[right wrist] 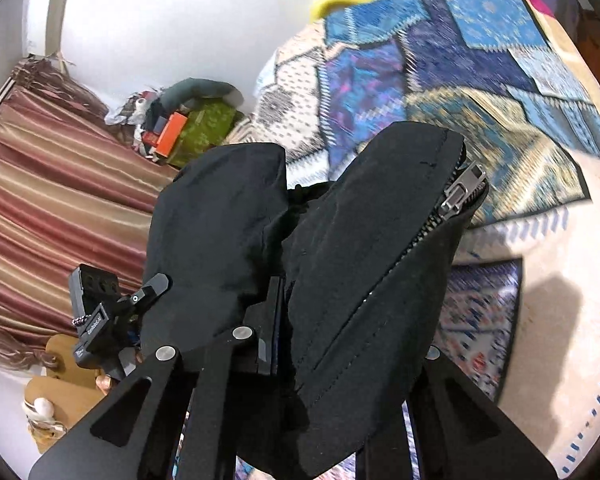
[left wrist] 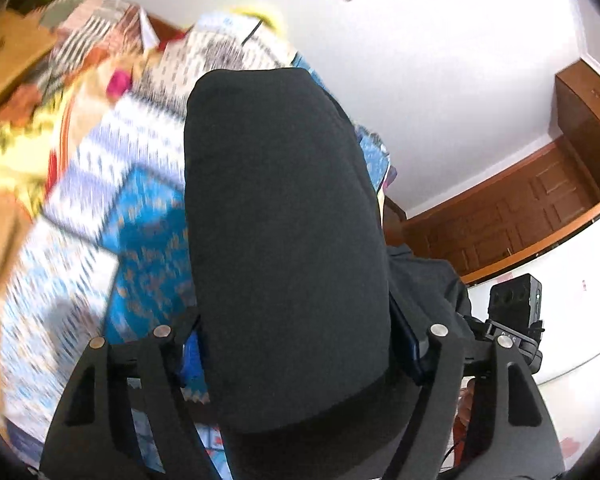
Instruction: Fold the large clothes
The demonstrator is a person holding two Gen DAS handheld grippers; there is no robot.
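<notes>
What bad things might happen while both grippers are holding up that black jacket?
1. The black jacket bunches over the right gripper, and the metal zipper sits at the edge, so it might snag on a fold.
2. Cloth drapes thick over the left gripper; it may slip loose.
3. The jacket blocks both cameras, so it could land crooked on the patterned bedspread.
</notes>
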